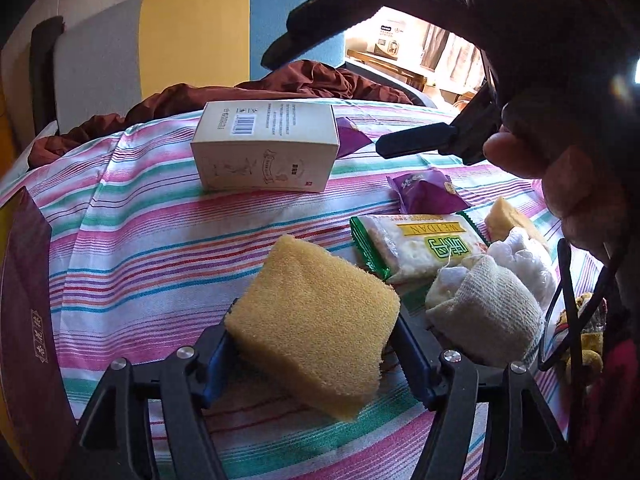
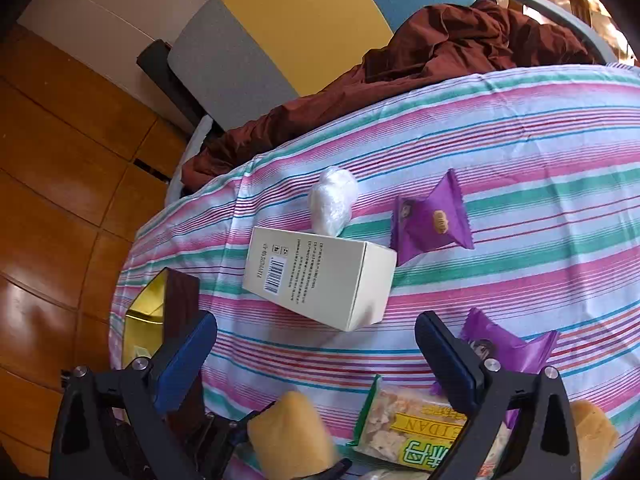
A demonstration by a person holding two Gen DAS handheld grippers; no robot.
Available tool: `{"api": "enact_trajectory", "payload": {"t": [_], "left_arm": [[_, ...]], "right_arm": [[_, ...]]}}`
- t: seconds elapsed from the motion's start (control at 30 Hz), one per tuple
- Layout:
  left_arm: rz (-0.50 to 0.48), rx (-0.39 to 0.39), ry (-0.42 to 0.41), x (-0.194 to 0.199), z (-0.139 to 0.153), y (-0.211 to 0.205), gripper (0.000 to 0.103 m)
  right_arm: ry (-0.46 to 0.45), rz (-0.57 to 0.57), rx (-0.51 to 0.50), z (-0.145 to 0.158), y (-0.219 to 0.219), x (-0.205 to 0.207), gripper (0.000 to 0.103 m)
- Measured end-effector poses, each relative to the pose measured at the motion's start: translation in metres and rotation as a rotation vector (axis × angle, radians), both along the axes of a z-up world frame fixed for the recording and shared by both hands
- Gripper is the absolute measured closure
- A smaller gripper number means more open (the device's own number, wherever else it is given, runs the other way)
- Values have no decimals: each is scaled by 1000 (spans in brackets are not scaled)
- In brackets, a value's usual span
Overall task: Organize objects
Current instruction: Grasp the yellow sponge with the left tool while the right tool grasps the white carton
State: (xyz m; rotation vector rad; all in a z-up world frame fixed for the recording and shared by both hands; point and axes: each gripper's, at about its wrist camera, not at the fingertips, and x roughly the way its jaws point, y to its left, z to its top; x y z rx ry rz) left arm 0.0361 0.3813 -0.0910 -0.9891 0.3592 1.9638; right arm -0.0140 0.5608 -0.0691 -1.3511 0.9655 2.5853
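My left gripper is shut on a yellow sponge and holds it just above the striped tablecloth. The sponge also shows in the right wrist view, low in the frame. My right gripper is open and empty, above the cloth, just short of a white carton. The right gripper hangs open over the carton in the left wrist view. A green-edged cracker pack lies right of the sponge.
Two purple snack packets, a clear plastic wad, a gauze bundle and a second sponge lie on the cloth. A dark red box stands at the left edge. A brown garment and a chair lie behind.
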Motion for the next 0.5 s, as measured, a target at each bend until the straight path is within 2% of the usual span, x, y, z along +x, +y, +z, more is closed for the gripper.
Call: {"api": "enact_trajectory", "payload": {"t": [0.13,0.23,0.5], "left_arm": [[-3,-4,6,1,-1,0,31],[-6,-6,10,0,-1,1,30],[-5,11,-6,-2,-2,-3,30]], "right_arm": [[26,68,220,18,-16,-2,1],[-16,161,388,17,-39,-14,1],[-124,413,614,-1,-64,-69,1]]}}
